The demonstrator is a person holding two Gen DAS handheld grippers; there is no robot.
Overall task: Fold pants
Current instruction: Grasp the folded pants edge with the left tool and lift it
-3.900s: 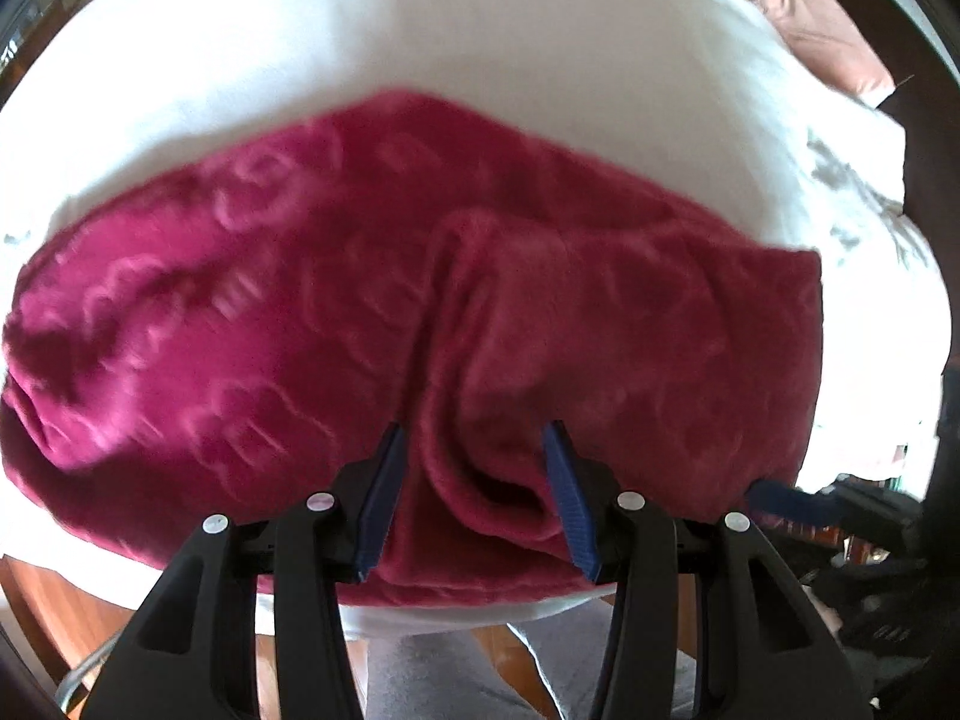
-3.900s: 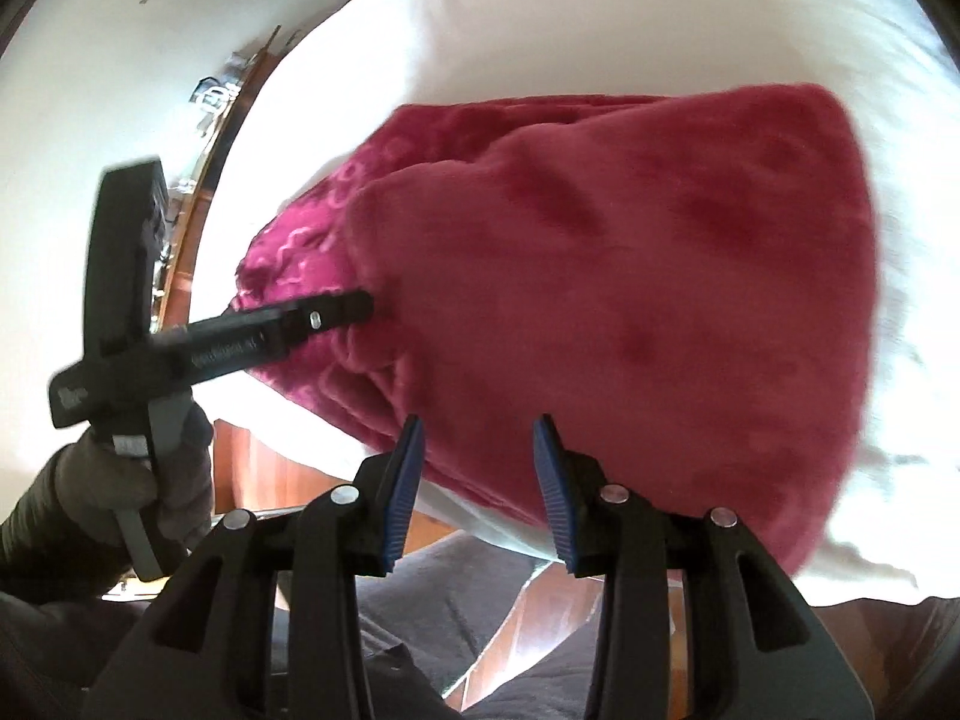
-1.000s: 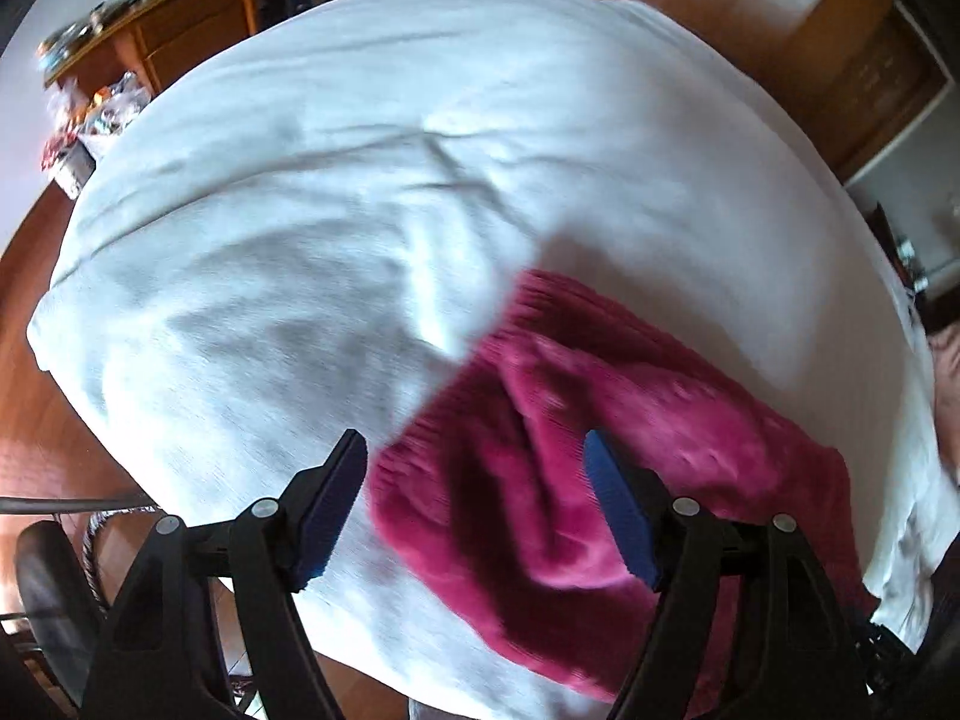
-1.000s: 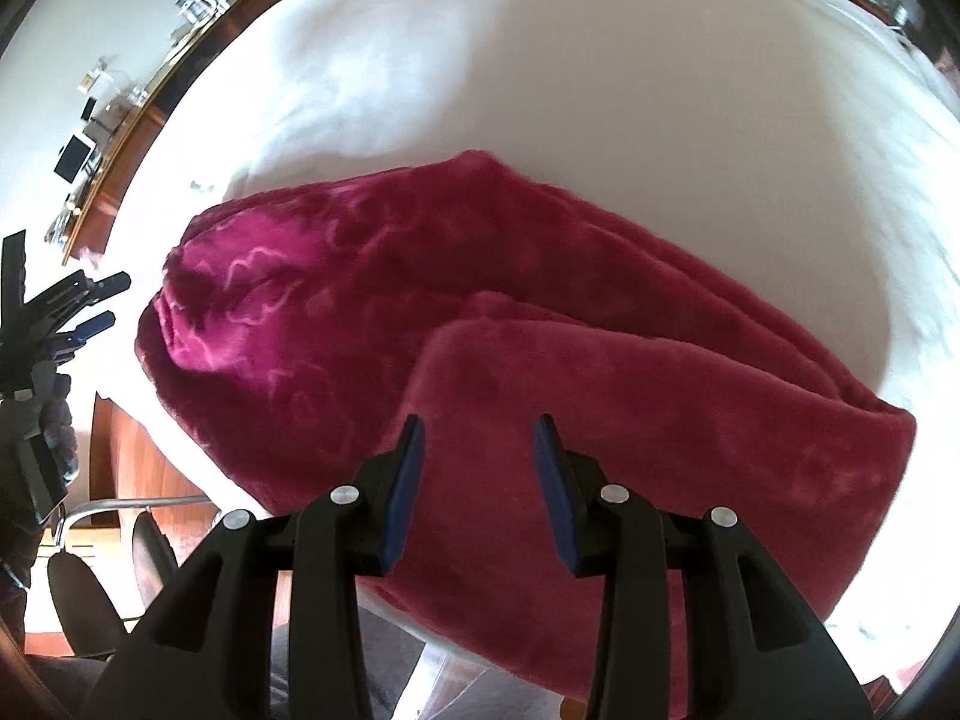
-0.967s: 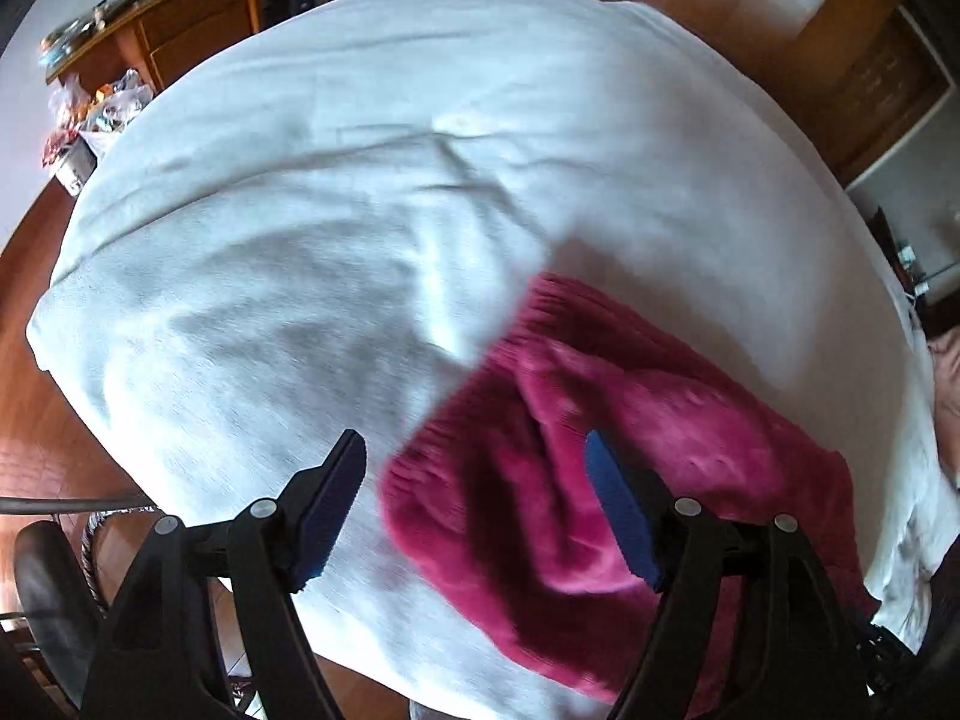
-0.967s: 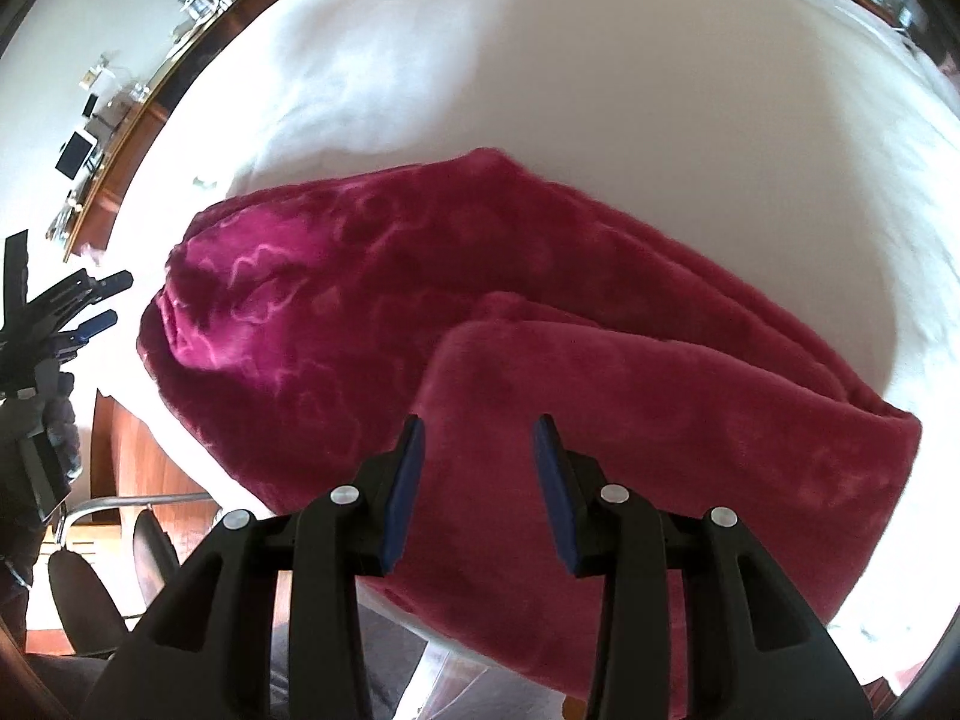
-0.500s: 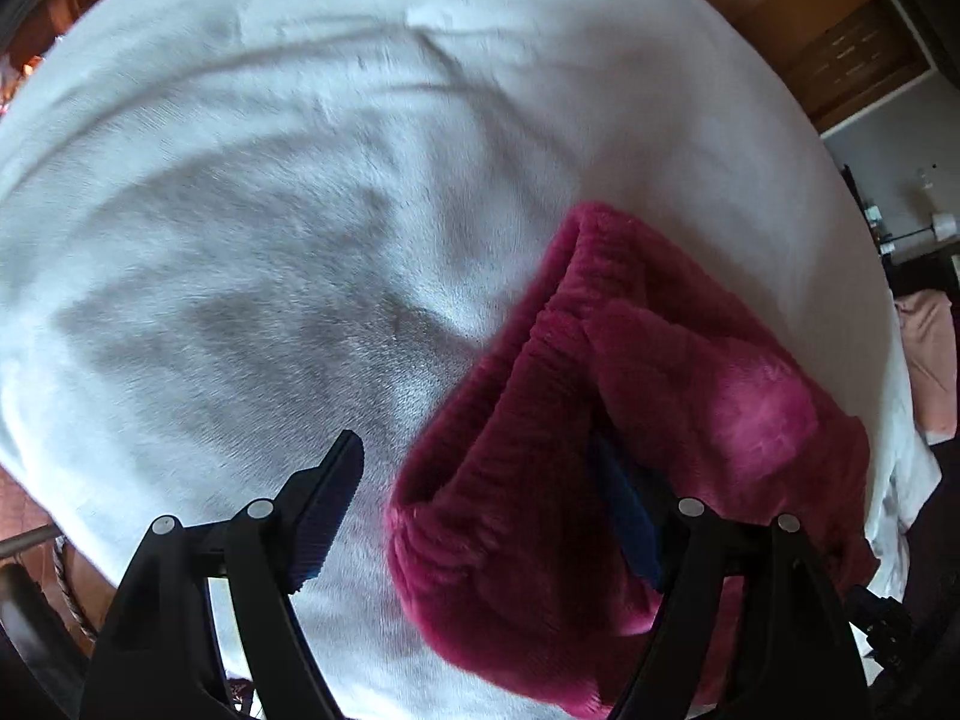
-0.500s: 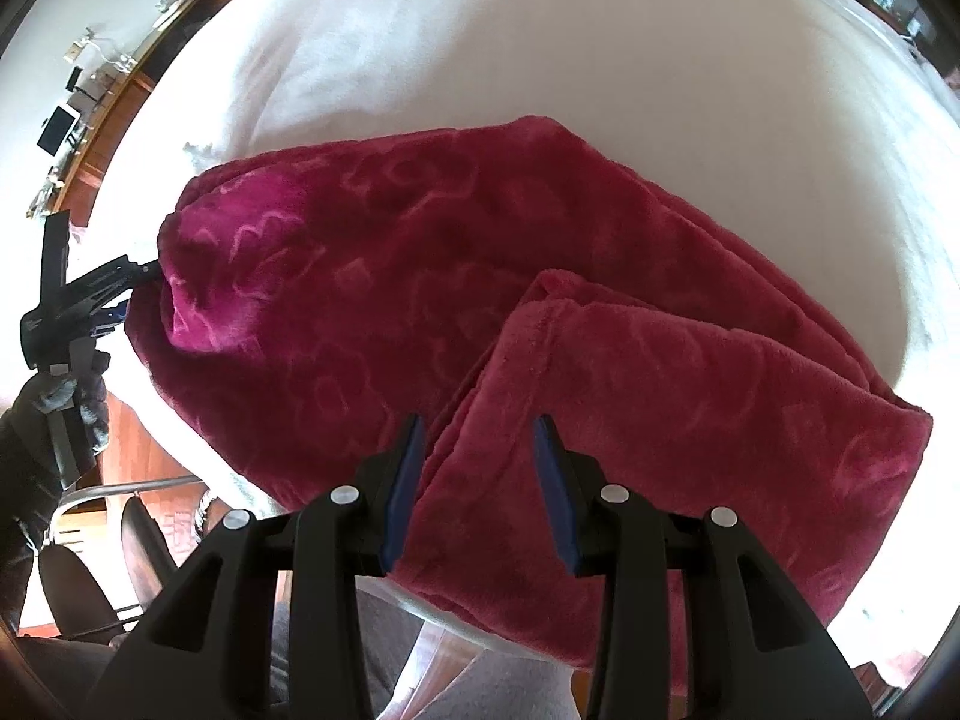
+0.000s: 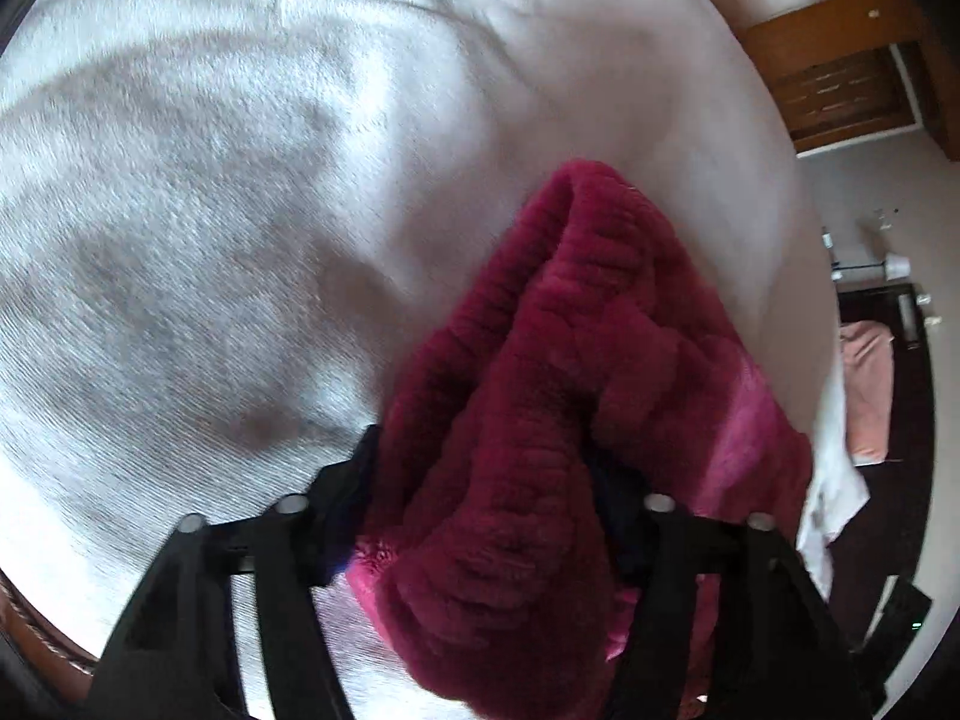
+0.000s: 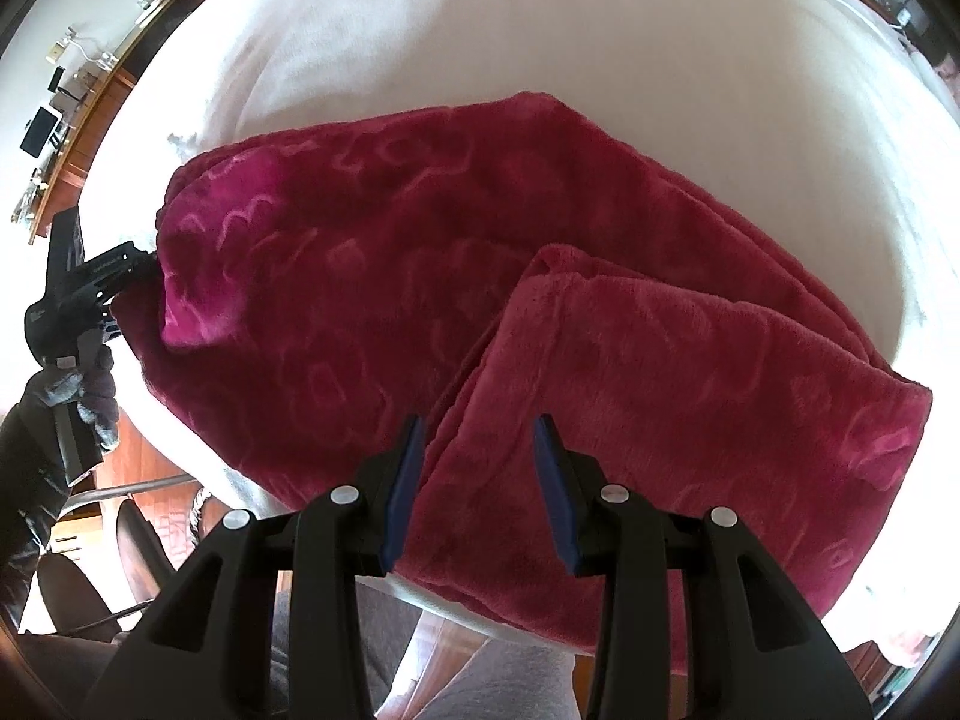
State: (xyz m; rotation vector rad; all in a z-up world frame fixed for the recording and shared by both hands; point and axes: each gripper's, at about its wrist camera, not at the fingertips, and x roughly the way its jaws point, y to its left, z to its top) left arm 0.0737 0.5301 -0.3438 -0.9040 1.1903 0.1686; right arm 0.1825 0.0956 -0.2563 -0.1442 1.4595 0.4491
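Nearest the right wrist camera, the right gripper (image 10: 477, 480) hangs part-open just above the pants (image 10: 540, 330), its blue pads (image 10: 403, 480) apart and holding nothing; whether they brush the pile is hard to tell. Below it lies a folded-over flap of the garment, its edge running away from the left pad toward the middle. The pants are deep raspberry plush, embossed with a looping pattern, spread across a white fleecy cover (image 10: 420, 48) on a rounded surface, close to its near edge. At the far left end, the left gripper (image 9: 480, 480) has just been closing its jaws around the bunched, ribbed waistband (image 9: 570, 312), with a thick wad of cloth filling the gap and hiding the pads, so it appears clamped on that fabric. A gloved hand (image 10: 78, 384) carries that tool. The cloth looks light, soft and limp, thick enough to bulk up when doubled, and its pile should grip rather than slip; it will sag and drag on the fleece if lifted by one point. The sturdy ribbed band and the hem corners seem the best holds, pinched through all layers. Beyond, wooden furniture lines the room's edges.
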